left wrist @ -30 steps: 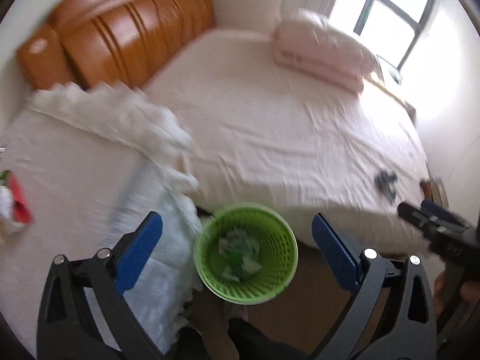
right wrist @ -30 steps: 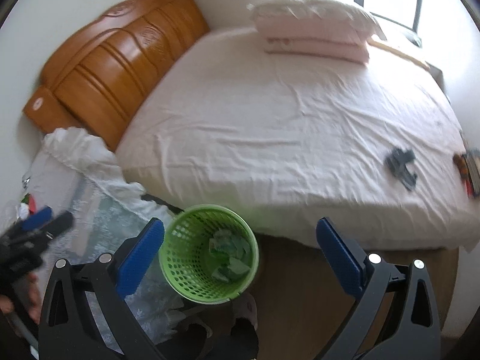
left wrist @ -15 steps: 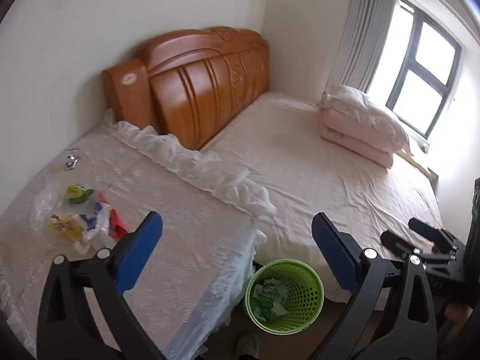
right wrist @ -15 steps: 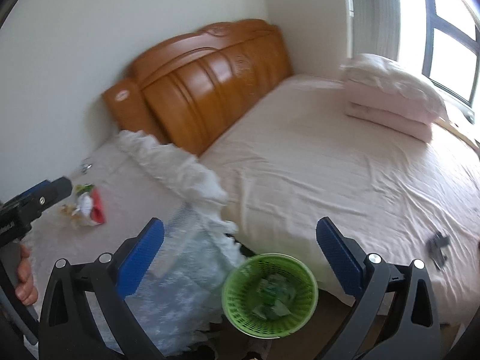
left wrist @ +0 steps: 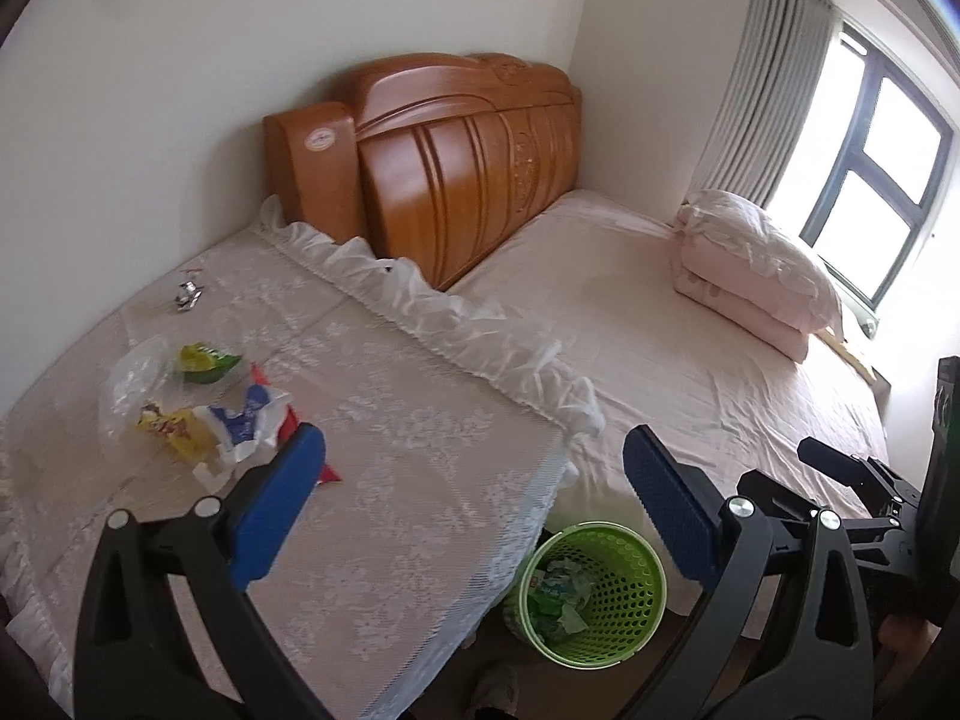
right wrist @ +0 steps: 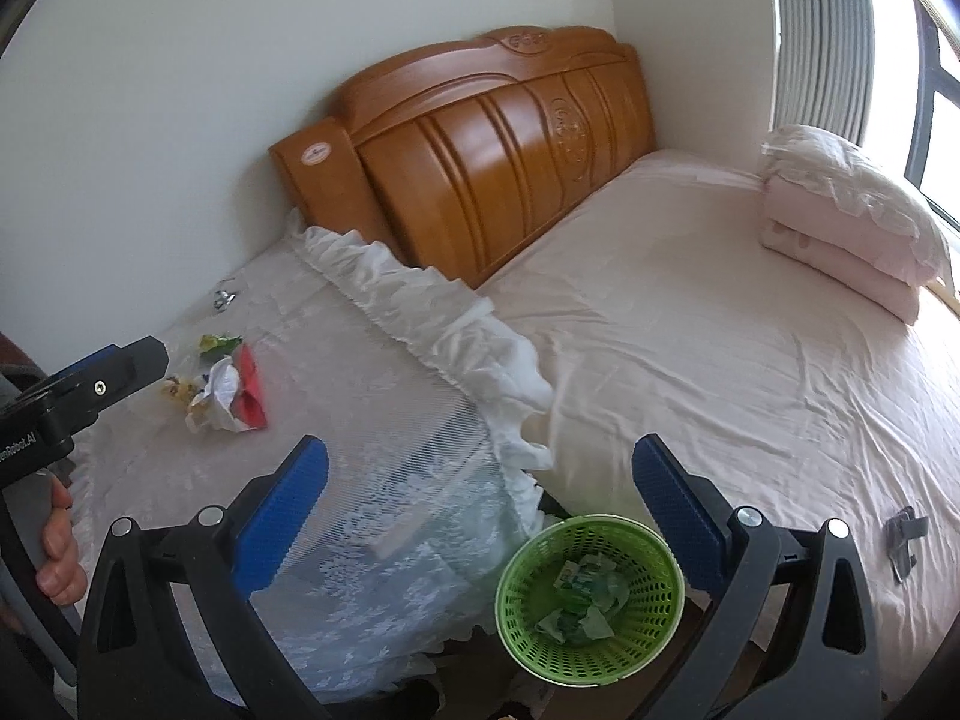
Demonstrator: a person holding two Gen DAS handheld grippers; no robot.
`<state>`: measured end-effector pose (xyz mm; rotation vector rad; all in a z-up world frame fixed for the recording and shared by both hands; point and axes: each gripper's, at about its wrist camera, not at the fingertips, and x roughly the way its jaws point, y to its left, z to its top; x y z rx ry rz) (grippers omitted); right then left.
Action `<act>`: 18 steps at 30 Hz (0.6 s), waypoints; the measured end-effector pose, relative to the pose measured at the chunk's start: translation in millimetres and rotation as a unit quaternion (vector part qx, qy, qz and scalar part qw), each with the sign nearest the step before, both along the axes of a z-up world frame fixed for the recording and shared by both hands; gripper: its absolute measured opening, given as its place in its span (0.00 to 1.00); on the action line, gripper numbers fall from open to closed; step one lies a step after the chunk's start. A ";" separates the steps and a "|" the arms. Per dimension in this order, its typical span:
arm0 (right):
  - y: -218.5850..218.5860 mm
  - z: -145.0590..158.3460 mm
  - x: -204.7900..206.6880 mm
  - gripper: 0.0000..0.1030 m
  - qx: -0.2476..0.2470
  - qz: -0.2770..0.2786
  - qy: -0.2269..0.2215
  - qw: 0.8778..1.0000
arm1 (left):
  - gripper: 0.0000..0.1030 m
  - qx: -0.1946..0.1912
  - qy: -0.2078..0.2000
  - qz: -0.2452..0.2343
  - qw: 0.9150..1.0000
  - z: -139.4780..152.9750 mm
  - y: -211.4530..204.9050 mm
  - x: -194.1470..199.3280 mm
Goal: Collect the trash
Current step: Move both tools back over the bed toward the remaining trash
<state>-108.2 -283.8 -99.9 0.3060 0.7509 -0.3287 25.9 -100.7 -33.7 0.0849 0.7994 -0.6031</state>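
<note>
A pile of crumpled wrappers (left wrist: 198, 414), yellow, green, white, blue and red, lies on the lace-covered table (left wrist: 384, 528); it also shows in the right wrist view (right wrist: 225, 387). A green mesh bin (left wrist: 591, 591) holding some wrappers stands on the floor between table and bed, also in the right wrist view (right wrist: 591, 597). My left gripper (left wrist: 474, 507) is open and empty, above the table's near right part, right of the pile. My right gripper (right wrist: 480, 501) is open and empty, above the table's edge and the bin.
A bed with a pink sheet (left wrist: 690, 372), wooden headboard (left wrist: 456, 162) and folded pink bedding (left wrist: 750, 270) fills the right side. A small metal object (left wrist: 187, 294) lies at the table's far side. A dark grey item (right wrist: 903, 537) lies on the bed's near edge.
Both views have swung up and to the left from looking down on the bin. The table top and the wrapper pile have come into view. Both grippers stayed open.
</note>
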 end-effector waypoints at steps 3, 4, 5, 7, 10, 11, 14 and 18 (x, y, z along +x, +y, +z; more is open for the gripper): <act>8.2 -1.6 12.2 0.98 0.001 0.019 0.001 1.000 | 0.93 0.001 0.001 0.020 1.000 -1.4 16.6 5.9; 11.2 -2.0 15.2 0.98 0.000 0.025 0.000 1.000 | 0.93 0.003 0.000 0.025 1.000 -0.9 21.9 7.2; 15.4 -3.3 20.0 0.98 0.000 0.033 0.001 0.999 | 0.93 0.004 -0.002 0.030 1.000 -0.6 27.1 7.4; 21.5 -6.7 28.8 0.98 0.003 0.050 0.003 0.999 | 0.93 0.011 -0.007 0.046 0.999 -0.5 40.5 7.8; 33.8 -15.2 48.4 0.98 0.015 0.083 0.016 0.996 | 0.93 0.018 -0.009 0.073 0.997 -2.3 63.1 6.4; 40.0 -18.7 56.8 0.98 0.021 0.099 0.021 0.995 | 0.93 0.019 -0.007 0.083 0.996 -4.1 71.6 5.5; 56.0 -26.7 78.2 0.98 0.030 0.135 0.030 0.990 | 0.93 0.019 0.004 0.114 0.993 -10.6 97.7 3.3; 80.7 -37.0 107.6 0.98 0.026 0.181 0.045 0.982 | 0.93 0.024 0.015 0.152 0.988 -19.8 128.8 -0.4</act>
